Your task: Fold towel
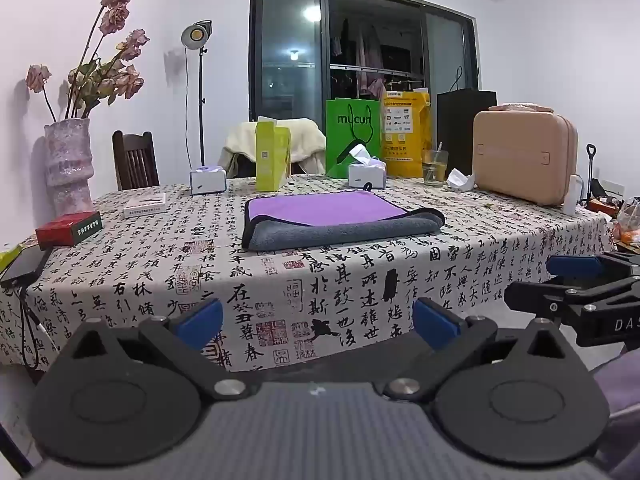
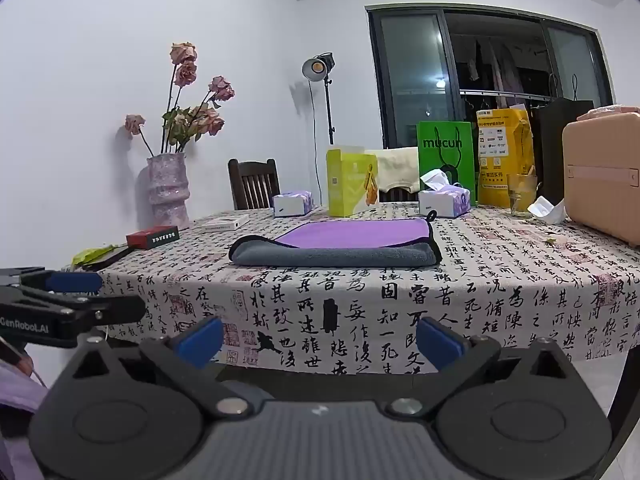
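A purple towel with a grey underside and black trim [image 1: 328, 216] lies on the table, its near edge folded over so a grey band shows in front. It also shows in the right wrist view [image 2: 340, 244]. My left gripper [image 1: 318, 322] is open and empty, held off the table's front edge, well short of the towel. My right gripper [image 2: 320, 338] is open and empty too, also in front of the table edge. The right gripper shows at the right of the left wrist view [image 1: 576, 280], and the left gripper at the left of the right wrist view [image 2: 76, 292].
The table has a calligraphy-print cloth [image 1: 360, 280]. Behind the towel stand tissue boxes [image 1: 208, 180], a yellow-green carton [image 1: 272, 156], a green bag [image 1: 352, 136], a glass [image 1: 434, 168] and a pink case [image 1: 524, 156]. A red box [image 1: 68, 228], phone [image 1: 24, 264] and vase [image 1: 68, 164] sit left.
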`<move>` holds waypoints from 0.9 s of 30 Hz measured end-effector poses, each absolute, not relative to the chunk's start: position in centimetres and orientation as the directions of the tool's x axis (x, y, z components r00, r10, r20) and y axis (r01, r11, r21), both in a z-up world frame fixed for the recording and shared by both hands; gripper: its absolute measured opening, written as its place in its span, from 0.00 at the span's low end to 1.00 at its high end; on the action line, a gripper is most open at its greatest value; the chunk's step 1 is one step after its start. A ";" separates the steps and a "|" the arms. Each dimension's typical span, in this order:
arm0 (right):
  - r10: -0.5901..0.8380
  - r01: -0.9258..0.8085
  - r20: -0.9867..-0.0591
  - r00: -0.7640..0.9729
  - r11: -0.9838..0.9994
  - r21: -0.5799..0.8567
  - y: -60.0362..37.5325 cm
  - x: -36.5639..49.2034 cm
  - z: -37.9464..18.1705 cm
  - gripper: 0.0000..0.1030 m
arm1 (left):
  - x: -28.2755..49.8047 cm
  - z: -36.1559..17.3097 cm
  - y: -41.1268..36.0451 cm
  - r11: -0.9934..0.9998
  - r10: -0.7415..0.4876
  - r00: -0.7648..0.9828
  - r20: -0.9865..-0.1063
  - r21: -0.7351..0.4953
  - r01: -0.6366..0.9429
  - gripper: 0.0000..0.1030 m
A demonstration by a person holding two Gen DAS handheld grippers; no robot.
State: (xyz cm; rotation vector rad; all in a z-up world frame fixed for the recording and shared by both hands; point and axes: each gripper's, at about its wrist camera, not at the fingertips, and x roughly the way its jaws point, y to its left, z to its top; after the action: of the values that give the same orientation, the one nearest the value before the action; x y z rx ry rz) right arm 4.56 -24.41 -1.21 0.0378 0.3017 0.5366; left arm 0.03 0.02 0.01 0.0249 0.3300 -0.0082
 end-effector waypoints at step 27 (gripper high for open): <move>0.510 -0.499 -0.275 0.815 0.859 0.114 -24.5 4.6 -1.3 1.00 | 0.0 -0.2 -0.1 0.999 -0.003 0.946 -0.324 0.031 0.014 1.00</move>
State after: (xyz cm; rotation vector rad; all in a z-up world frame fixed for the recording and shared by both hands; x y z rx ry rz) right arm 4.64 -24.45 -1.32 0.0371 0.3036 0.5379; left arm -0.03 -0.10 -0.21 0.0335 0.3303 -0.0088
